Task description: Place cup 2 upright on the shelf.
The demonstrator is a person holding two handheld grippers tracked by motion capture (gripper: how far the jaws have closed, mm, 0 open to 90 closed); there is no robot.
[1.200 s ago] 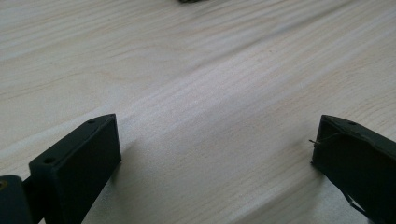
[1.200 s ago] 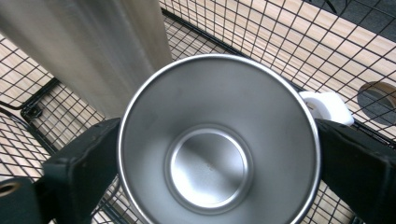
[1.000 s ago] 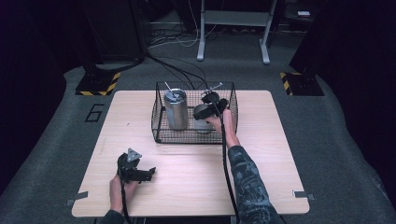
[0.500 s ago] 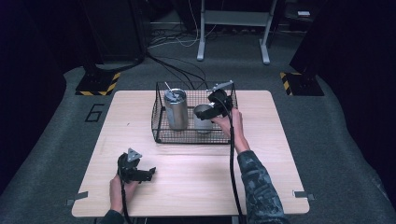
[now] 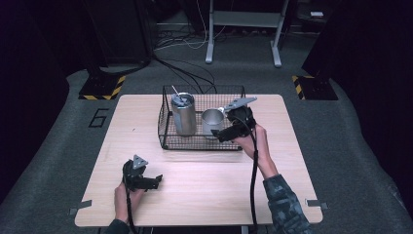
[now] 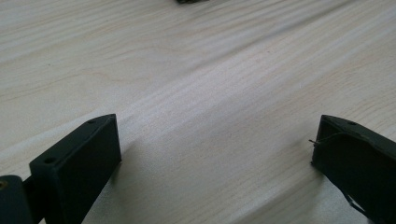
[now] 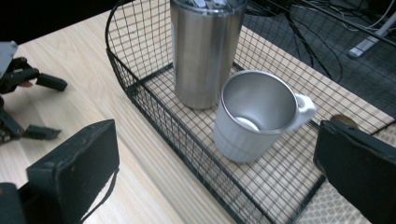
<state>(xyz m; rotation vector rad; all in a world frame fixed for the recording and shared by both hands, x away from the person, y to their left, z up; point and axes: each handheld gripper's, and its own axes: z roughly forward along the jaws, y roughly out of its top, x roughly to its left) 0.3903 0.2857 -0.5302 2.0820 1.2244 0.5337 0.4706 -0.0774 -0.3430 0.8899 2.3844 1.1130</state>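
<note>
A black wire basket [image 5: 168, 136] stands at the table's far middle. In it are a tall steel tumbler [image 5: 183, 114] with a straw lid and, to its right, a steel mug [image 5: 211, 122], both upright. In the right gripper view the mug [image 7: 254, 116] stands empty with its handle to the right, beside the tumbler [image 7: 203, 51]. My right gripper [image 5: 223, 133] hovers at the basket's front right, open [image 7: 215, 158], and holds nothing. My left gripper [image 5: 155, 181] rests low over the near left of the table, open [image 6: 215, 149] above bare wood.
The basket's front rim [image 7: 154, 107] lies between my right gripper and the mug. The wooden table [image 5: 204, 185] stretches bare in front of the basket. The left gripper [image 7: 23, 102] appears far off in the right gripper view. Cables and stand legs lie on the floor behind.
My right gripper has drawn back from the mug toward the basket's front right corner. The mug stands free in the basket. The left gripper has stayed put.
</note>
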